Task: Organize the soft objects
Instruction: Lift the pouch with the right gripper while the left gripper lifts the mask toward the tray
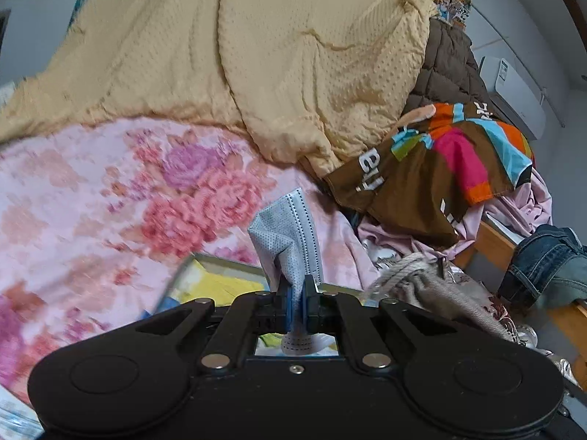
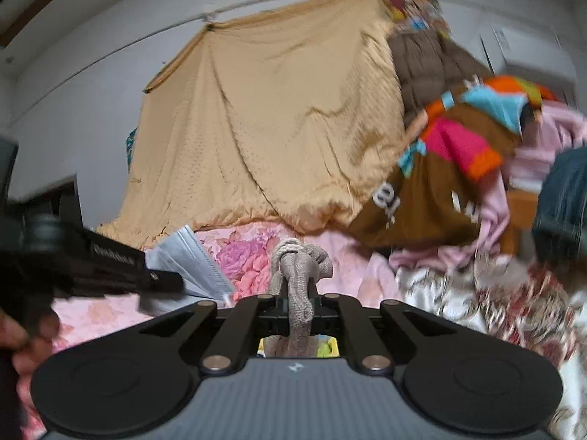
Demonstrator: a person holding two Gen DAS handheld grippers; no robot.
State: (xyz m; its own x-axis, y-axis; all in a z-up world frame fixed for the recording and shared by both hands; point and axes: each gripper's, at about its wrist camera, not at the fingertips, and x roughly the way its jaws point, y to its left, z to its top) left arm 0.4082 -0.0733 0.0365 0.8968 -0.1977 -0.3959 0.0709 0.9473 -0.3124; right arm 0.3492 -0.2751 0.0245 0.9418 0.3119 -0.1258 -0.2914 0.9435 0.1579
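White letters "ey" on the brown multicoloured cloth [image 1: 414, 183]; other printing there and elsewhere is too blurred to read.

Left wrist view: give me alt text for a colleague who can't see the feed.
The left gripper is shut on a crumpled pale-blue face mask, held above a pink floral blanket. A tan dotted quilt is heaped behind. To the right, a brown multicoloured garment tops a pile of clothes, with jeans at the edge.
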